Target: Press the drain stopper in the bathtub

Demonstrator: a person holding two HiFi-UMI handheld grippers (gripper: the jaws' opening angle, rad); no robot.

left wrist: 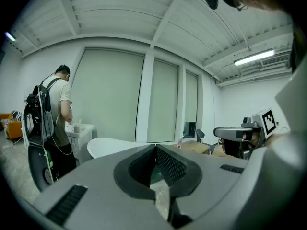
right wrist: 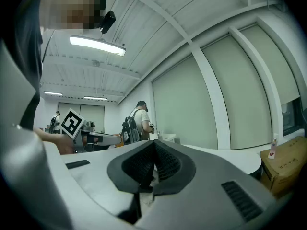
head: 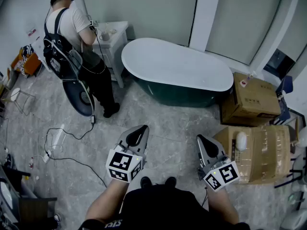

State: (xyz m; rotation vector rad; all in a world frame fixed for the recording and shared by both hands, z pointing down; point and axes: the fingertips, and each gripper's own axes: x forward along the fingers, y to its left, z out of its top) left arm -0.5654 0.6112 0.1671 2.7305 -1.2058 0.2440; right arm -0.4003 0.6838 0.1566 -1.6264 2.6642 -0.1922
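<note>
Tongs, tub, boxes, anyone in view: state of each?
left tongs: shut, empty, held above the floor
right tongs: shut, empty, held above the floor
tub: upright, untouched, well ahead of both tongs
stopper: not visible, state cannot be told
far box: closed, beside the tub
near box: closed
person: standing, back turned, at a white stand

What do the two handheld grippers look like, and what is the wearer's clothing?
Both the left gripper and right gripper have pale grey wedge-shaped bodies with black ribbed pads, each carrying a white cube of black square markers. The person wears a black top.
</note>
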